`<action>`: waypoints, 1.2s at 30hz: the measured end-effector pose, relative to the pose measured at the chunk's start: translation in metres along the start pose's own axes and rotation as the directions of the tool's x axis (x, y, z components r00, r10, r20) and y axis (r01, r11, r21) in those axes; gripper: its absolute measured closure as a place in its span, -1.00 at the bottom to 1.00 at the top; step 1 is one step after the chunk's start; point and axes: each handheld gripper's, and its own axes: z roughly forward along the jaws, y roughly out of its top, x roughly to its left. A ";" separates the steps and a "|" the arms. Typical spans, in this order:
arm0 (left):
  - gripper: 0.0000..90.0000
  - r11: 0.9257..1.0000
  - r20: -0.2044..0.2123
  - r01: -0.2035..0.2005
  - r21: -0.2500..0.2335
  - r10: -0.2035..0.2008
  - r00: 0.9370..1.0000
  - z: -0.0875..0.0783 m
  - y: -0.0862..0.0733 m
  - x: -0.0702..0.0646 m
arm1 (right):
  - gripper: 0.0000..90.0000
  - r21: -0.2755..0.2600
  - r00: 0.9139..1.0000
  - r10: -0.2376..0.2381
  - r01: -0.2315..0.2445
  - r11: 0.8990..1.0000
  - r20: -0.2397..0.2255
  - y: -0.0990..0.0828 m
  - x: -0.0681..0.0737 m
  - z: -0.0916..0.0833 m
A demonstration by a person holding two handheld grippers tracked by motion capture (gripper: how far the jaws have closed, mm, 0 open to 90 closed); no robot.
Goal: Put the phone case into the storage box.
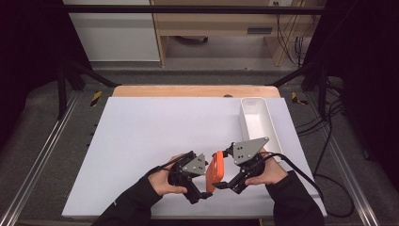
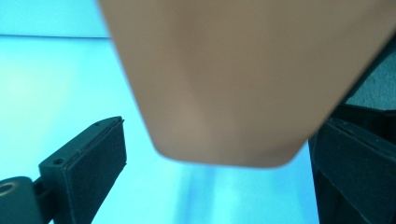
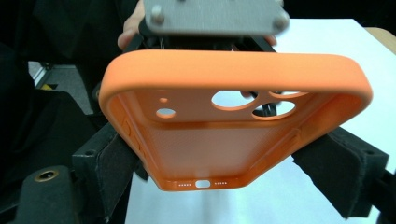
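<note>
Nearest the person, both grippers meet low over the front of the white counter [image 1: 141, 141], with an orange phone case [image 1: 215, 173] held on edge between them, above the surface rather than resting on it. The right gripper [image 1: 230, 182] has its fingers [image 3: 109, 172] clamped on the case's two long sides near the port end; the right gripper view shows the pads pressing the rim at both sides, the open inside of the case facing the camera. The left gripper [image 1: 203, 192] has its fingers [image 2: 95, 163] spread wide: in the left gripper view the case's back hangs between them, with a clear gap to the one pad and the other pad close by at the frame edge, contact there not discernible. Judgement: the case looks light, thin-walled and flexible, likely a grippy rubbery material, so it should squeeze inward under side pressure; the corners and the thicker rim seem the firmer places to take hold, and the area around the camera cut-outs the weakest. Farther back, at the right, an empty white tray [image 1: 256, 120] stands well apart from the case. Hard to make out: the left gripper view is blurred and colour-shifted, and the case's outer face is cropped there.
</note>
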 end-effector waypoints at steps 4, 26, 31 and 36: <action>-0.97 0.999 -0.025 0.031 -0.019 -0.032 0.999 -0.011 -0.007 0.004 | -0.65 -0.004 1.000 0.005 -0.005 1.000 0.025 0.001 -0.002 -0.004; -0.99 0.970 -0.195 0.205 -0.134 -0.229 0.954 -0.050 -0.054 0.017 | -0.65 -0.034 0.982 0.050 -0.045 0.998 0.183 0.002 -0.010 -0.031; -0.99 0.954 -0.247 0.249 -0.165 -0.284 0.926 -0.059 -0.067 0.020 | -0.65 -0.046 0.974 0.063 -0.055 0.997 0.216 0.004 -0.012 -0.040; -0.99 0.939 -0.274 0.276 -0.206 -0.326 0.905 -0.069 -0.077 0.023 | -0.65 -0.044 0.966 0.080 -0.072 0.996 0.244 0.005 -0.015 -0.047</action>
